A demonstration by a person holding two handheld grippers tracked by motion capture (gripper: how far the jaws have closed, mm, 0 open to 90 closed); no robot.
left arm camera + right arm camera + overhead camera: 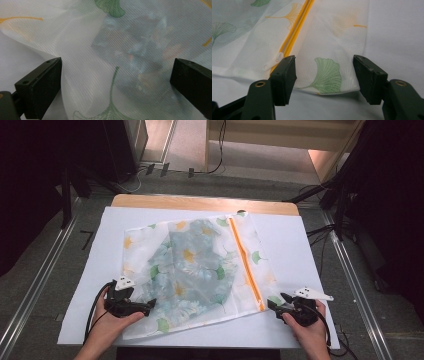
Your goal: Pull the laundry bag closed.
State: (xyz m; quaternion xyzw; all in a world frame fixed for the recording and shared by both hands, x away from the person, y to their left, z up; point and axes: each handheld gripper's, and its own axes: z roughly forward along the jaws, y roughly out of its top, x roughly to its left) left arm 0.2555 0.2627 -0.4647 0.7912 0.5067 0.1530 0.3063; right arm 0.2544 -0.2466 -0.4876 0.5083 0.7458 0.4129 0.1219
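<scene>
Mesh is the thing to respect here: in the high view a white see-through laundry bag printed with green and orange ginkgo leaves (197,270) lies flat across the middle of the white table cover (300,245), with a folded blue-green flowered cloth (195,262) showing through it and an orange zipper (245,262) running down its right part. The step in hand looks like taking hold of the bag at its two lower corners, so each bite should catch both layers of the thin net, close to the edge, without dragging the bag askew. The left gripper (148,306) sits at the lower left of the frame against the bag's lower left edge; the right gripper (272,304) sits at the lower right, by the zipper's lower end.

In the left gripper view the black jaws stand as wide as they go — net and the dim cloth inside it fill the gap between them, unpinched.

In the right gripper view the jaws stand partly open astride the bag's corner, a green leaf print (328,75) between them and the white zipper pull (273,62) just left of the left jaw — neither pad presses the mesh.
</scene>
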